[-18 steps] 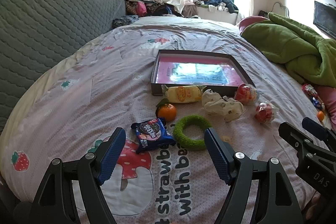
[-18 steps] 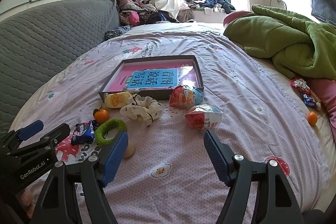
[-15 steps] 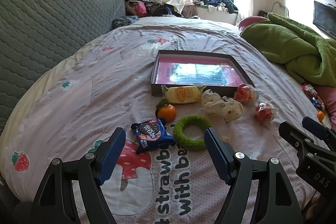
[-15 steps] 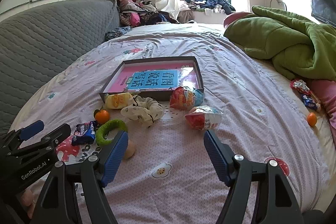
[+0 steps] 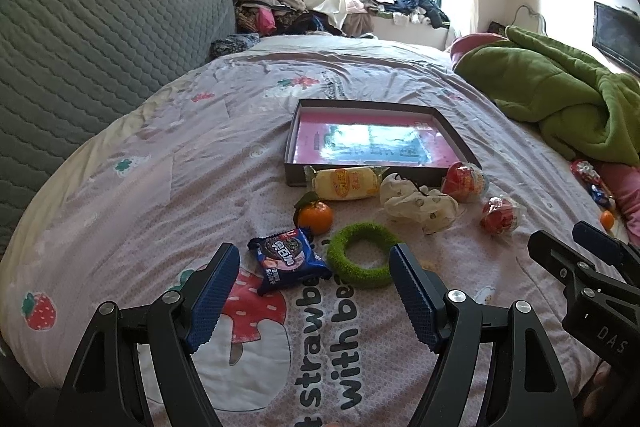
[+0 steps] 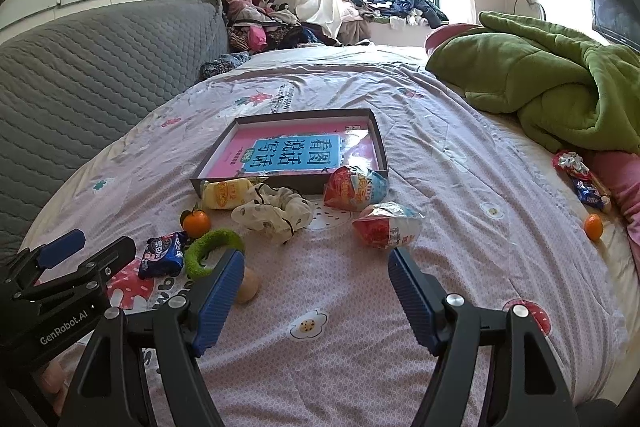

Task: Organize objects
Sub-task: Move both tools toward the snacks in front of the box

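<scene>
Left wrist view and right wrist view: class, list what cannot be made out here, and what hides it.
- Shallow dark cardboard box: in the left wrist view, window glare washes out its pink book cover.
- Small beige round object: right wrist view, partly behind a blue finger; identity unclear.
- Wrapped snacks by the green blanket: too small to read.

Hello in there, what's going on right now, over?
Left gripper open, empty, above cookie packet and green ring. Right gripper open, empty, near red-and-white packet. Box holds only a pink book. Nothing blocking.
</scene>
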A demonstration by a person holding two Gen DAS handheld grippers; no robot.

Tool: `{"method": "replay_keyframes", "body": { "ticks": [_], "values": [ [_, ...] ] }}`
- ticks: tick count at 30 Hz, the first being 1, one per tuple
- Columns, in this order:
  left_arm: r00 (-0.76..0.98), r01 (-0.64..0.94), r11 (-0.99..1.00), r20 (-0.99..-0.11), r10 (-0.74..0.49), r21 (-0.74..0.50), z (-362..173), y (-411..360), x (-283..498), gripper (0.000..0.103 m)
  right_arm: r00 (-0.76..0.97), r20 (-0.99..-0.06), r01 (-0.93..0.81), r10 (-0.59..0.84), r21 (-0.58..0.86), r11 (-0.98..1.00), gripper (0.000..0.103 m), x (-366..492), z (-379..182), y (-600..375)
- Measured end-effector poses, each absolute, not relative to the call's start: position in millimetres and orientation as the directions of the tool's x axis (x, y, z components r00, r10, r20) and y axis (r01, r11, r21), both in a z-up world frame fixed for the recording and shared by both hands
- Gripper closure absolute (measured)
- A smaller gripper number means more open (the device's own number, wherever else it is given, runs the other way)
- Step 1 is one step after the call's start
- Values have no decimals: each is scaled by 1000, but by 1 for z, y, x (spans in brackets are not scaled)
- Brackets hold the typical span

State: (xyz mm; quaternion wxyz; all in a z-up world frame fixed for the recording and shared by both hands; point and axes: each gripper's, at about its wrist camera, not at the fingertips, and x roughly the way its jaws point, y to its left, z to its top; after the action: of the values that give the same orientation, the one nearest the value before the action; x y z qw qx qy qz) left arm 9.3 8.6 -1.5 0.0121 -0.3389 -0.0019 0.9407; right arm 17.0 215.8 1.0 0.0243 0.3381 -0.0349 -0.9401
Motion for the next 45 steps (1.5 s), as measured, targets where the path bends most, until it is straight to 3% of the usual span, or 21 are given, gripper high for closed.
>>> {"method": "replay_keyframes", "body": {
  "ticks": [21, 45],
  "values": [
    [-737, 0, -999, -675, 25, -36, -13, -32, 4, 24, -778, -622, 61, -89, 66, -996, 29, 17, 7, 195],
    [-632, -34, -994, -768, 102, -104, -66, -40, -43, 24, -673, -729, 123, -126, 57, -991, 29, -17, -51, 165]
  ]
}}
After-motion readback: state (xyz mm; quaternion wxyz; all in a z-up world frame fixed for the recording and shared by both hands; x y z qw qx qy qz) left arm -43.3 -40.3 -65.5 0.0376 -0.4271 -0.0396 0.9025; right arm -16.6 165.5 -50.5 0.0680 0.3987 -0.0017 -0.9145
